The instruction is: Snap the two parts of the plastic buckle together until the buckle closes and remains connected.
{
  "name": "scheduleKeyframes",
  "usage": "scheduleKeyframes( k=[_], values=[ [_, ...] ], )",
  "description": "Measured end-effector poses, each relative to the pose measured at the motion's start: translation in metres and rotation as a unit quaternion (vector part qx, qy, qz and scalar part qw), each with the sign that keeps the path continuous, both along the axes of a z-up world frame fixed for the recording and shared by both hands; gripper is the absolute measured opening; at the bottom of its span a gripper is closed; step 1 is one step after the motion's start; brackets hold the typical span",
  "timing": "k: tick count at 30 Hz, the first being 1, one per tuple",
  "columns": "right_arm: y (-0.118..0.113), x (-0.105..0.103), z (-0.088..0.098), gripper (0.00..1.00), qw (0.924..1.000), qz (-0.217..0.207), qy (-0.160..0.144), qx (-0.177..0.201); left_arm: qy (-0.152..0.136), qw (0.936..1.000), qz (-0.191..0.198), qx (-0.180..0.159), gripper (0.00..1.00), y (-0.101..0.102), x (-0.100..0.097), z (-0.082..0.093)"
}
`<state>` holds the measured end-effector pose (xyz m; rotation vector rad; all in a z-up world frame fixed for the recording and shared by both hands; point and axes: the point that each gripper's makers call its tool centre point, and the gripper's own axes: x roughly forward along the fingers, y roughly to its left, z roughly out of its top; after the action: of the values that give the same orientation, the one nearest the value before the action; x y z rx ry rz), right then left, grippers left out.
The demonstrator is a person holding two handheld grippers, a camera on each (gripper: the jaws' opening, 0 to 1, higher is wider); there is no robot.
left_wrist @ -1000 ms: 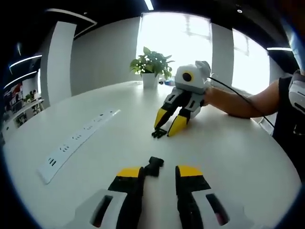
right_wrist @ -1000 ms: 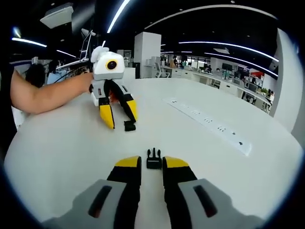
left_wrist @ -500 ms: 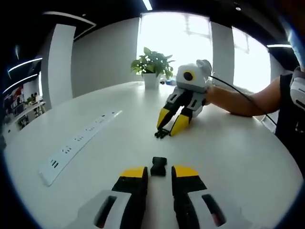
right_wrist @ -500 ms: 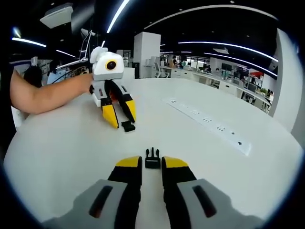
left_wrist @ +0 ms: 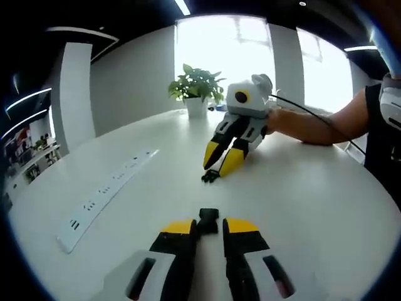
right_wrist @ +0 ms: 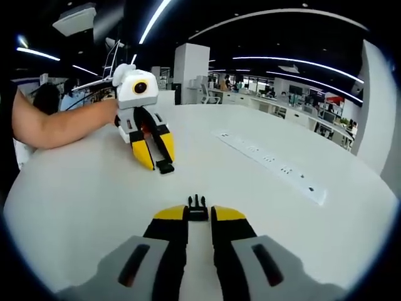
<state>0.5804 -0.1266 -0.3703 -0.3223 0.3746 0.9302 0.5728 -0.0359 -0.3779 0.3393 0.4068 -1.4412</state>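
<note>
You have a wide white round table (left_wrist: 326,200) under both tools, with bare surface on every side of the buckle parts and its curved edge well away from them. A long white power strip (left_wrist: 103,188) lies off to one side, well apart from your work; in the right gripper view it is the strip (right_wrist: 269,164) running toward the far edge. A green potted plant in a white pot (left_wrist: 195,88) stands at the far rim, behind everything.

Your left gripper (left_wrist: 209,227) has its yellow-tipped jaws drawn close on the black socket half of the plastic buckle (left_wrist: 208,217), which pokes out past the tips; whether they actually pinch it I cannot tell. From the right gripper view the same tool (right_wrist: 156,157) holds that piece (right_wrist: 165,167) at the table.

Your right gripper (right_wrist: 199,213) stands likewise, jaws narrow around the black pronged half of the buckle (right_wrist: 198,207), prongs pointing away from you, along the jaws. Across the table it appears at (left_wrist: 219,166), with its piece (left_wrist: 209,177) low at the tips.
</note>
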Motion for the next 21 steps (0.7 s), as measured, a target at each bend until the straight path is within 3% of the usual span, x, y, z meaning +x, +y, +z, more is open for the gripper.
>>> scheduleKeyframes(
  k=[21],
  values=[
    [0.0008, -0.0034, 0.0004, 0.13, 0.9999, 0.014, -0.006, -0.007, -0.016, 0.9998, 0.004, -0.009, 0.12, -0.0010, 0.0019, 0.0004]
  ],
)
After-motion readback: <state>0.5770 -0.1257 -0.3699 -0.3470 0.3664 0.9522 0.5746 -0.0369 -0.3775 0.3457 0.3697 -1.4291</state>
